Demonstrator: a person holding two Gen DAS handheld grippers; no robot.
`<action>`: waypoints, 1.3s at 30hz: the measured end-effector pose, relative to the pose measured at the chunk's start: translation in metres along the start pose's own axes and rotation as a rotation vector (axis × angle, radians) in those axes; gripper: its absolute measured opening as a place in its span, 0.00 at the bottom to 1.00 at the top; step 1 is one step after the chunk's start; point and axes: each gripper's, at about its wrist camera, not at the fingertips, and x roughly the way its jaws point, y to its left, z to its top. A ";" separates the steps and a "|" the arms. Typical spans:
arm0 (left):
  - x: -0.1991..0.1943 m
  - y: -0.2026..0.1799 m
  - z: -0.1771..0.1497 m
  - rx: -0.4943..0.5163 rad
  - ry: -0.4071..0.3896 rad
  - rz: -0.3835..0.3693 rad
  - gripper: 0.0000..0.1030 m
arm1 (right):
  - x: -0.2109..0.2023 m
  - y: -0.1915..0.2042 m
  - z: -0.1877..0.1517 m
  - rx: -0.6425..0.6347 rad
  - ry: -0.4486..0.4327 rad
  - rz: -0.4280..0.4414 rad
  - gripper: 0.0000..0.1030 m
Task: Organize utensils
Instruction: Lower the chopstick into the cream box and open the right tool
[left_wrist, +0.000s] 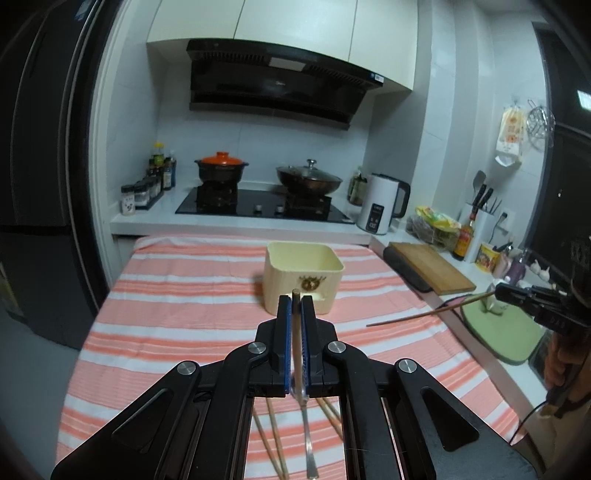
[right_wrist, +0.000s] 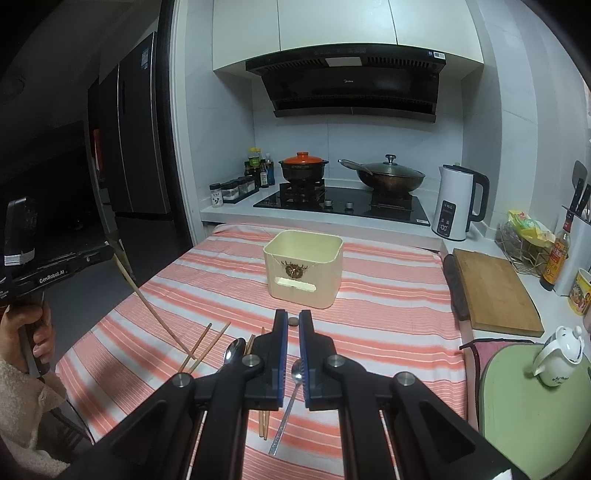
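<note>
While its side reads "GenRobot.AI", the left gripper (right_wrist: 109, 252) pinches a wooden chopstick (right_wrist: 155, 306); the right gripper (right_wrist: 293, 318) clamps a second chopstick (left_wrist: 424, 314).

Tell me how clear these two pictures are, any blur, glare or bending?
Left wrist view: the hood bows from the fisheye, the corners go black, and the chopstick in the left gripper smears close to the lens. Right wrist view: the same bowing, a bright glare patch on the hood's front, and the striped cloth looks sharp.
</note>
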 end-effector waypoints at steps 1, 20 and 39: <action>0.001 -0.001 0.006 -0.001 -0.008 -0.004 0.02 | 0.001 0.000 0.003 0.003 -0.004 0.003 0.06; 0.087 -0.006 0.142 -0.045 -0.181 0.029 0.02 | 0.066 -0.009 0.116 -0.008 -0.083 -0.010 0.06; 0.263 0.018 0.101 -0.102 0.126 0.083 0.02 | 0.243 -0.061 0.108 0.145 0.265 0.001 0.06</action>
